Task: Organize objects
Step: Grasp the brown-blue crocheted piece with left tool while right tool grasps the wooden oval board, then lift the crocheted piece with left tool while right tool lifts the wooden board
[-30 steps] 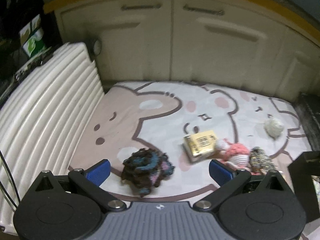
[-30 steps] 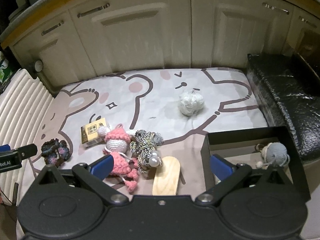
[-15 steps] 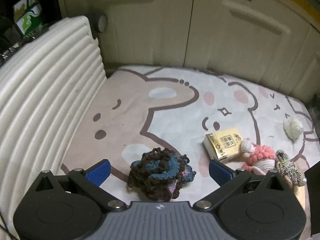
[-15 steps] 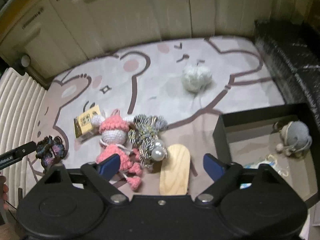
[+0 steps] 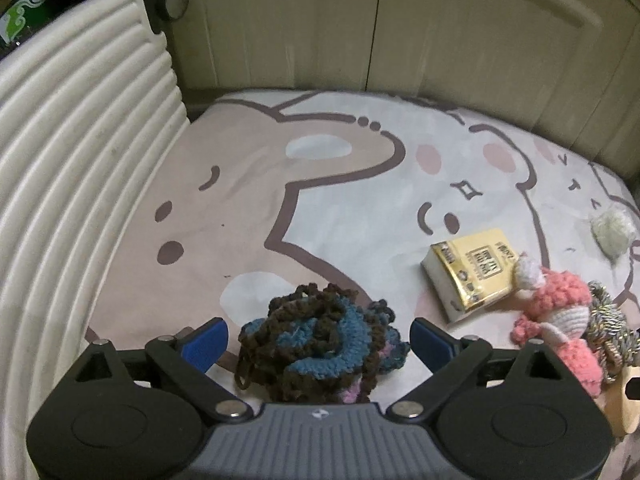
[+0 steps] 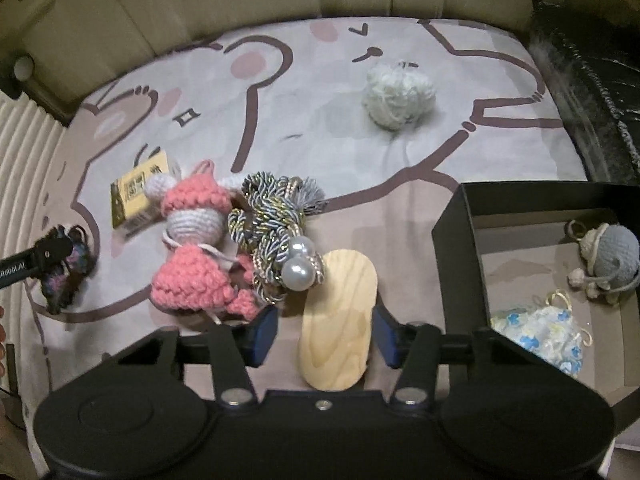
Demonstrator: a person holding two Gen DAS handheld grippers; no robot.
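A brown and blue crochet piece [image 5: 320, 344] lies on the bear-print mat [image 5: 320, 184], between the blue pads of my left gripper [image 5: 318, 344]. Its jaws are closing, with a gap on both sides. An oval wooden piece [image 6: 340, 320] lies flat between the pads of my right gripper [image 6: 325, 336]. Those jaws are closing too: the right pad is at the wood's edge and the left pad stands a little off. Near it lie a pink crochet doll [image 6: 192, 248], a braided cord with pearls [image 6: 272, 232], a yellow tissue pack [image 6: 140, 194] and a white yarn ball [image 6: 398, 94].
A black open box [image 6: 456, 248] at the right holds a grey crochet toy [image 6: 608, 258] and a blue-flowered pouch [image 6: 536, 332]. A white ribbed panel [image 5: 72, 160] borders the mat on the left, cream cabinet doors [image 5: 440, 40] stand behind it, and a black cushion [image 6: 592, 80] lies at the far right.
Both grippers have sunk toward the mat. The right jaws have narrowed around the wooden piece. The left gripper has come down over the crochet piece, its jaws only slightly narrower.
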